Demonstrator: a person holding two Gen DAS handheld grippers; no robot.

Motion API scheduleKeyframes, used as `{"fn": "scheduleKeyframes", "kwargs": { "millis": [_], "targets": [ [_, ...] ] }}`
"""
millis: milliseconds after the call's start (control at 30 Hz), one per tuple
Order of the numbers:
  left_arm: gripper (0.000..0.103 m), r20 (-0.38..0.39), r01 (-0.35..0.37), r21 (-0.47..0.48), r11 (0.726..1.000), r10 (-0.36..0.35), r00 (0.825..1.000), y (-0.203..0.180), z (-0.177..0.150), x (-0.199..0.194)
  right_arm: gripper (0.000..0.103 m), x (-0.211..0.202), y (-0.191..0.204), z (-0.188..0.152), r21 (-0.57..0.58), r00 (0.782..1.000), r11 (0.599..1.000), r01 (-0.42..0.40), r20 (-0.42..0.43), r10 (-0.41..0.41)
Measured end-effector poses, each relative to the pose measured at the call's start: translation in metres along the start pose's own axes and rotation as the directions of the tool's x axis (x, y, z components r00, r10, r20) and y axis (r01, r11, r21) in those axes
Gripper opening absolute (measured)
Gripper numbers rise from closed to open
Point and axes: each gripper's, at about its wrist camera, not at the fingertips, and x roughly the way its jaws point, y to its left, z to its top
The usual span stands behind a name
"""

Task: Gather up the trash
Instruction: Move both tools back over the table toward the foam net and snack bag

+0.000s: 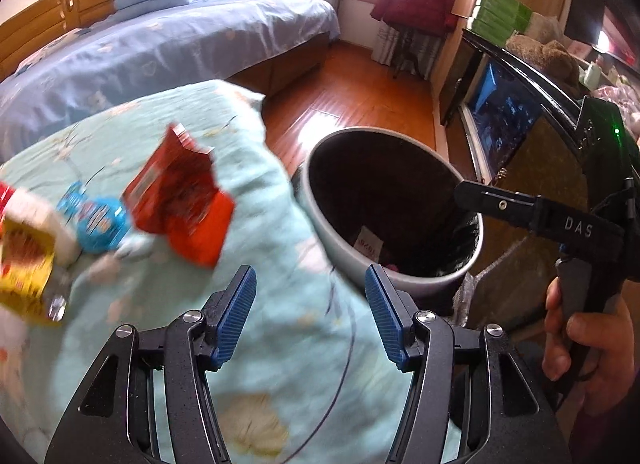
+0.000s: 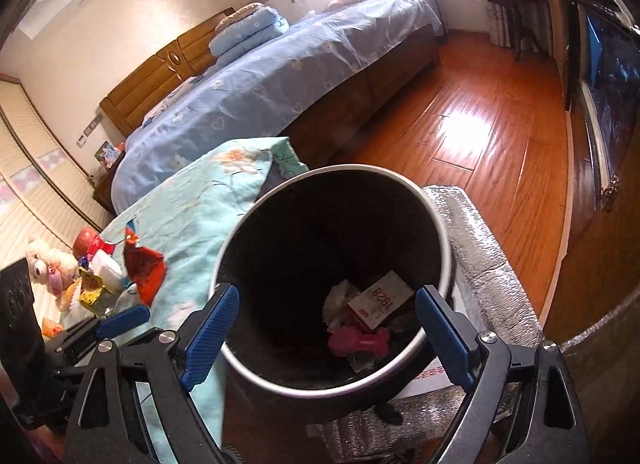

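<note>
Left gripper (image 1: 310,314) has fingers (image 1: 236,316) parted, nothing between them, hanging over the teal quilt (image 1: 248,184). Right gripper (image 2: 326,330) fingers (image 2: 210,334) are spread wide, empty, poised over the bin (image 2: 438,224) mouth.

Trash left to collect: a red wrapper (image 1: 180,200) lies on the quilt, up and left of the left fingers, near them but apart. Its long axis runs roughly from far-left to near-right, slanted toward the bin. Farther left sit a blue wrapper (image 1: 96,224) and a yellow packet (image 1: 26,268), touching or overlapping; blur hides the detail. Bin is just right of the quilt edge; inside are a white card (image 2: 380,300), a pink thing (image 2: 358,342) and crumpled paper.

Left hand is clearly nearer the wrappers; right is parked at the bin. Likely next move: left goes far-left to the red wrapper, closing across its short side, then carries it right to the bin.
</note>
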Motion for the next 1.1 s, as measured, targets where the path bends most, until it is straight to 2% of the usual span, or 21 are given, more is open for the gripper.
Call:
{"fn": "scheduleKeyframes", "kwargs": {
  "millis": [633, 1100],
  "targets": [
    [0.058, 0.03, -0.099, -0.18, 0.979, 0.106, 0.994, 0.081, -0.071, -0.059, 0.091, 0.009, 0.093, -0.048, -0.124, 0.994, 0.987, -0.101, -0.052, 0.095],
    [0.059, 0.042, -0.154, -0.304, 0.94, 0.175, 0.984, 0.132, -0.095, -0.086, 0.091, 0.023, 0.151, -0.062, -0.197, 0.988, 0.969, -0.147, -0.081, 0.133]
  ]
}}
